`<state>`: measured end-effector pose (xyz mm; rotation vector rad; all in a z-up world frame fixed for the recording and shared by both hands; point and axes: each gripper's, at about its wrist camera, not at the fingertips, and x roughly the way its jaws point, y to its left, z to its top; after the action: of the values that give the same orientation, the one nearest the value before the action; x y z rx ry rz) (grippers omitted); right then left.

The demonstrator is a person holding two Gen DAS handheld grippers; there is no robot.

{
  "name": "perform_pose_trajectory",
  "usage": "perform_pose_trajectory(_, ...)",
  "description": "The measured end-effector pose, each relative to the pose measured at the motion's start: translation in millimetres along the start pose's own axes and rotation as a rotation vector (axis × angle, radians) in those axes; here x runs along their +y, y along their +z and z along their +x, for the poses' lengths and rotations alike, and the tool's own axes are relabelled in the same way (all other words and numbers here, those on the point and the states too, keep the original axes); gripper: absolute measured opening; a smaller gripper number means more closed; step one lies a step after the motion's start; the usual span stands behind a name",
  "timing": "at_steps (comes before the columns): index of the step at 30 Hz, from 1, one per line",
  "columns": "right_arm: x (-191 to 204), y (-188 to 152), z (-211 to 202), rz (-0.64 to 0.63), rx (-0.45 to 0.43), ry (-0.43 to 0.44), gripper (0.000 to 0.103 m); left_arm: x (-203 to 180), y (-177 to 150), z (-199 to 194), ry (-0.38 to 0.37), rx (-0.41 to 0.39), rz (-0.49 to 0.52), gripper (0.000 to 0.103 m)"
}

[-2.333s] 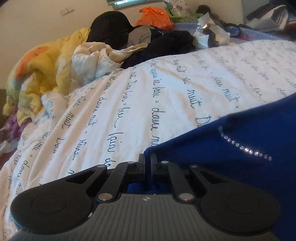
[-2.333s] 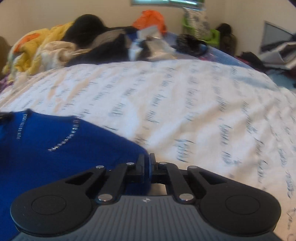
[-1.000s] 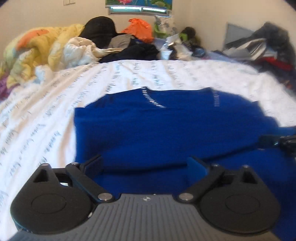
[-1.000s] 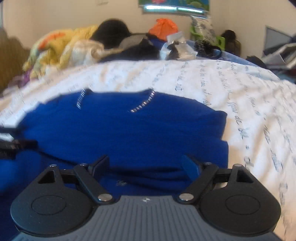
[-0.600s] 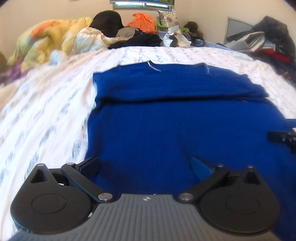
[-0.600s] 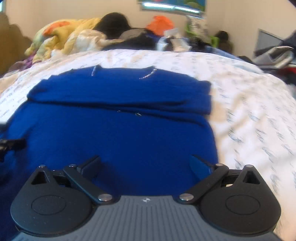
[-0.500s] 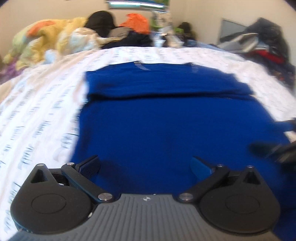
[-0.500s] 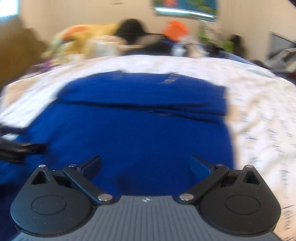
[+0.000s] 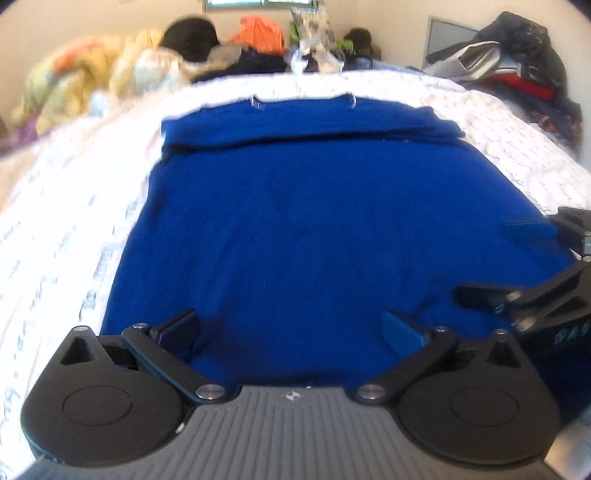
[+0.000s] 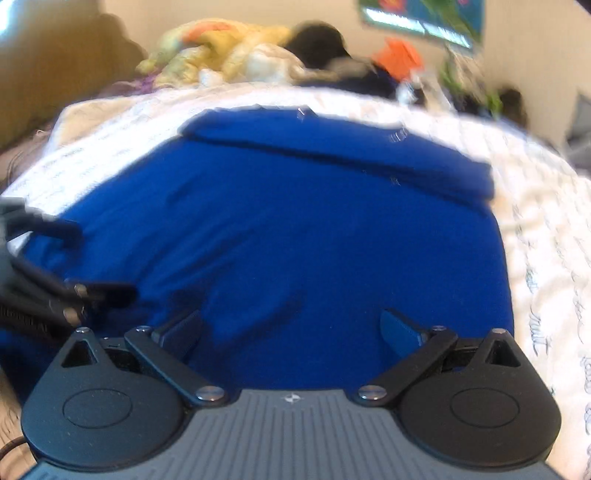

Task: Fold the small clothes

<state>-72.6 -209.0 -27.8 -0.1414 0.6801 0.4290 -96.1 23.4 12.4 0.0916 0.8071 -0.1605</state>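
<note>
The bed [image 9: 66, 206] carries a blue top [image 9: 314, 229] spread flat, its far edge folded over. The left gripper [image 9: 291, 328] and right gripper [image 10: 291, 328] hover above its near hem, both spread wide, grasping nothing.

A bed [image 9: 74, 192] covered with a white sheet printed with dark handwriting carries everything. A blue top [image 9: 314, 221] lies flat across the middle of the bed, its far end folded over toward the near edge in a band. Along the far edge sits a heap of things: a yellow and orange blanket [image 10: 221, 48] toward the far left corner, a black garment [image 9: 190, 37] beside it, and an orange item [image 9: 260, 33] further right.
</note>
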Motion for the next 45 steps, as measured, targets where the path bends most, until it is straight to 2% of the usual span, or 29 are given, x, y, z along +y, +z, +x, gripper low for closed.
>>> perform_pose_trajectory(3,-24,-9,-18,0.018,0.045,-0.031,0.103,17,-9,-11,0.002,0.021,-0.004,0.103)
perform_pose_trajectory(6,-34,-13,-41,0.103,0.072,-0.073,0.103,16,-12,-17,-0.028,0.026,-0.017,0.103)
perform_pose_trajectory(7,-27,-9,-42,0.098,0.063,-0.077,0.103,10,-14,-16,-0.033,0.022,-0.001,0.103)
perform_pose_trajectory(9,-8,-13,-42,0.048,0.048,-0.032,0.103,-1,-17,-15,-0.011,-0.001,0.043,0.103)
perform_pose_trajectory(10,-1,-18,-37,0.010,0.071,-0.007,0.103,-1,-18,-15,-0.016,0.004,0.042,0.103)
perform_pose_trajectory(12,-1,-35,-40,-0.060,0.032,-0.003,0.103,11,-18,-22,-0.025,0.030,0.007,0.103)
perform_pose_trajectory(13,-9,-37,-45,-0.044,0.043,0.010,0.103,21,-20,-28,-0.019,0.026,-0.026,0.103)
perform_pose_trajectory(15,-30,-39,-59,0.078,0.093,-0.030,0.103,47,-27,-38,-0.003,0.035,-0.109,0.103)
perform_pose_trajectory(16,-42,-43,-72,0.158,0.077,-0.022,0.103,58,-31,-41,-0.001,0.052,-0.152,0.102)
perform_pose_trajectory(17,-58,-48,-84,0.242,0.060,0.019,0.103,69,-36,-42,-0.010,0.069,-0.201,0.101)
perform_pose_trajectory(19,-89,-62,-100,0.435,0.071,0.107,0.103,82,-42,-50,-0.036,0.052,-0.273,0.100)
perform_pose_trajectory(22,-129,-79,-106,0.683,0.089,0.286,0.103,92,-43,-56,-0.178,0.055,-0.385,0.097)
perform_pose_trajectory(24,-139,-85,-103,0.777,0.121,0.403,0.103,95,-43,-56,-0.257,0.065,-0.422,0.093)
perform_pose_trajectory(25,-141,-86,-102,0.798,0.133,0.443,0.103,94,-42,-55,-0.252,0.065,-0.419,0.088)
perform_pose_trajectory(26,-139,-87,-101,0.793,0.137,0.464,0.103,92,-41,-55,-0.229,0.068,-0.402,0.078)
perform_pose_trajectory(27,-136,-86,-101,0.774,0.138,0.466,0.102,89,-39,-57,-0.199,0.074,-0.379,0.072)
perform_pose_trajectory(28,-137,-82,-102,0.751,0.141,0.450,0.090,88,-37,-57,-0.174,0.082,-0.362,0.060)
perform_pose_trajectory(29,-133,-83,-107,0.736,0.157,0.426,0.047,87,-35,-58,-0.155,0.089,-0.350,0.047)
perform_pose_trajectory(30,-131,-84,-108,0.723,0.194,0.390,0.023,87,-35,-58,-0.134,0.093,-0.338,0.041)
perform_pose_trajectory(31,-133,-80,-110,0.709,0.220,0.353,0.007,88,-34,-57,-0.111,0.096,-0.326,0.020)
perform_pose_trajectory(32,-135,-88,-116,0.710,0.206,0.362,0.007,89,-34,-57,-0.085,0.105,-0.317,0.006)
perform_pose_trajectory(33,-137,-92,-120,0.723,0.202,0.369,0.005,93,-35,-58,-0.081,0.108,-0.319,0.006)
perform_pose_trajectory(35,-138,-83,-115,0.705,0.180,0.323,0.004,103,-35,-69,-0.058,0.097,-0.344,0.006)
perform_pose_trajectory(37,-137,-71,-110,0.689,0.125,0.301,0.003,108,-38,-79,-0.055,0.088,-0.338,0.007)
perform_pose_trajectory(39,-144,-81,-122,0.690,0.118,0.260,0.003,113,-45,-75,-0.028,0.107,-0.317,0.008)
perform_pose_trajectory(40,-145,-83,-111,0.686,0.143,0.226,0.003,113,-48,-74,-0.020,0.093,-0.304,0.010)
perform_pose_trajectory(43,-149,-95,-106,0.752,0.127,0.264,0.004,100,-45,-76,-0.019,0.088,-0.256,0.012)
perform_pose_trajectory(45,-144,-95,-110,0.767,0.116,0.259,0.010,95,-46,-80,-0.035,0.084,-0.245,0.030)
